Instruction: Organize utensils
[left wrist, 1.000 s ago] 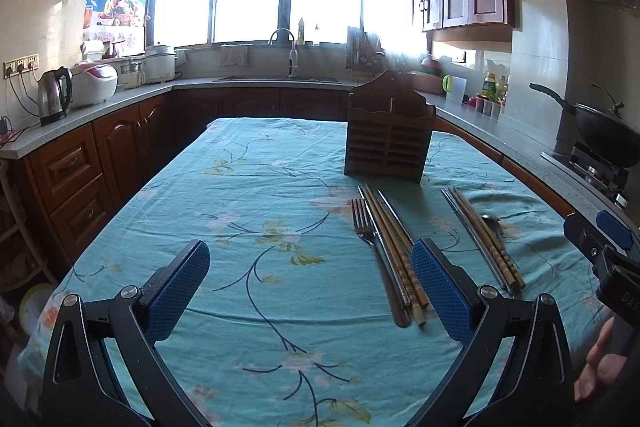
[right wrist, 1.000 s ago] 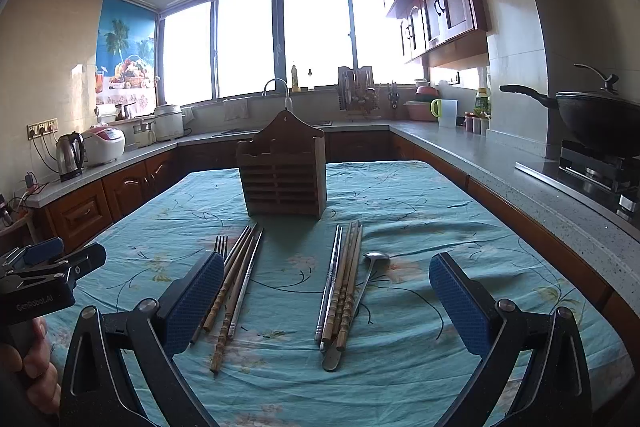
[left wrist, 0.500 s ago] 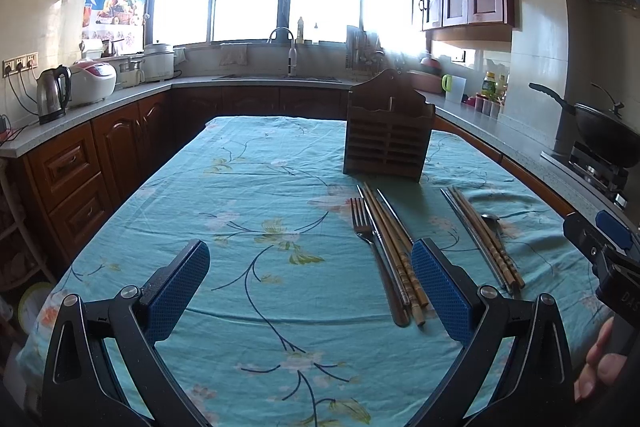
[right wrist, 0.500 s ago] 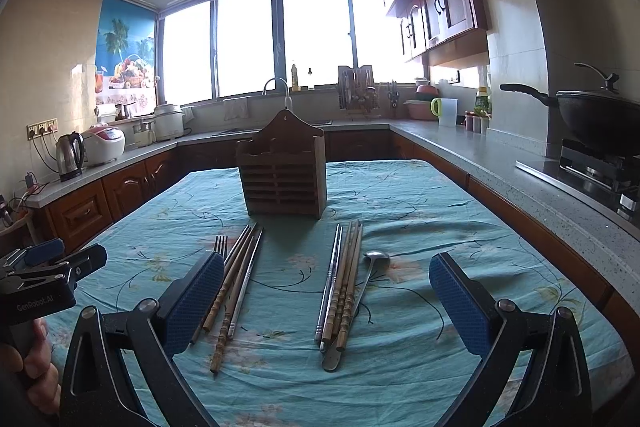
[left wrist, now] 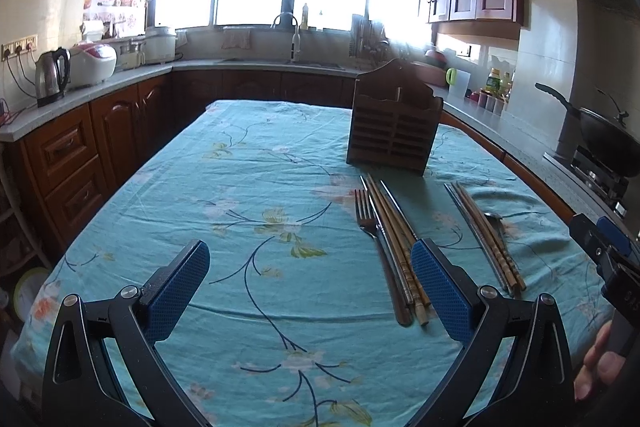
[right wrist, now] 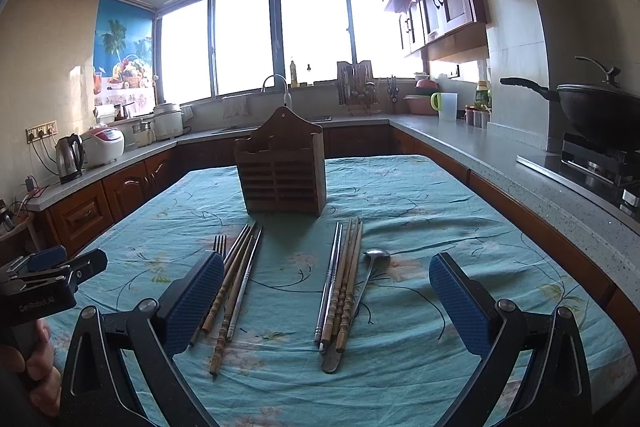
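A wooden utensil holder (right wrist: 282, 173) stands upright on the table with the teal flowered cloth (right wrist: 420, 211); it also shows in the left wrist view (left wrist: 394, 125). In front of it lie two bundles. The left bundle has a fork (right wrist: 219, 245) and chopsticks (right wrist: 236, 287); in the left wrist view they are the fork (left wrist: 366, 215) and chopsticks (left wrist: 394, 239). The right bundle has chopsticks (right wrist: 340, 287) and a metal spoon (right wrist: 370, 271). My right gripper (right wrist: 326, 303) is open and empty, above the near ends of both bundles. My left gripper (left wrist: 310, 285) is open and empty, left of the fork bundle.
Wooden cabinets and a grey counter run around the table. A kettle (left wrist: 52, 77) and rice cookers (left wrist: 96, 63) stand on the left counter. A wok (right wrist: 600, 107) sits on the stove at the right. The sink (left wrist: 292, 39) is under the far window.
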{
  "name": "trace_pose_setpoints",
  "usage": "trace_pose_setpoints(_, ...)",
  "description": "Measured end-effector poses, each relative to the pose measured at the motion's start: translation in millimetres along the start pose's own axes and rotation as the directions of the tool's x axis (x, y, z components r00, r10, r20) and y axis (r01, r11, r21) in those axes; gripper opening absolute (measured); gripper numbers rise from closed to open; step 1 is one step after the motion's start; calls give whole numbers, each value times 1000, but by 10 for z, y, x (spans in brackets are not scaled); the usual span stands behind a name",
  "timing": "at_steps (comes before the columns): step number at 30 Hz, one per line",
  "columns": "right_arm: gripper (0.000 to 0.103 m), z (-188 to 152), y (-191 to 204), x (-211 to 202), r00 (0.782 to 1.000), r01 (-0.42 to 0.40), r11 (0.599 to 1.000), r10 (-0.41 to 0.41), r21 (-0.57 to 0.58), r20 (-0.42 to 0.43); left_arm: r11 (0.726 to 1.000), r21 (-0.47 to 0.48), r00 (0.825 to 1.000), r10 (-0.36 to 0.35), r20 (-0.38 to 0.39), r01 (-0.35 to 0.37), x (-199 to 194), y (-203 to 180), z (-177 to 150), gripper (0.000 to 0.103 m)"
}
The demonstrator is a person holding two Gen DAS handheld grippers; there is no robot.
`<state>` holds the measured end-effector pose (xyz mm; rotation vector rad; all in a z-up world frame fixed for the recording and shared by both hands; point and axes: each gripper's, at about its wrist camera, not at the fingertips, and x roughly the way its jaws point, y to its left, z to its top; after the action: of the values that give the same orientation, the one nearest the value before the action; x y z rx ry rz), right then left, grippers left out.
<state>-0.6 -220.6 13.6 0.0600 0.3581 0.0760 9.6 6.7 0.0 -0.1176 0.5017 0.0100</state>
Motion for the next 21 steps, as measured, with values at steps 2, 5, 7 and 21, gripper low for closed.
trace_pose_setpoints(2, 103, 25, -7, 26, 1000, -1, 1000, 1, 4, -10, 1000, -20, 999, -18, -27, 18, 66, 38, 40, 103)
trace_pose_setpoints(5, 103, 84, -30, 77, 1000, -4, 1000, 4, 11, -31, 998, -45, 997, -47, -58, 44, 154, 73, 110, 103)
trace_pose_setpoints(7, 103, 119, -54, 130, 999, -12, 1000, 13, 16, -51, 997, -45, 995, -59, -81, 56, 234, 67, 164, 103)
trace_pose_setpoints(21, 73, 213, -551, 833, 955, 15, 979, 45, 202, -292, 991, 50, 966, -110, -234, 125, 1032, -157, 491, 87)
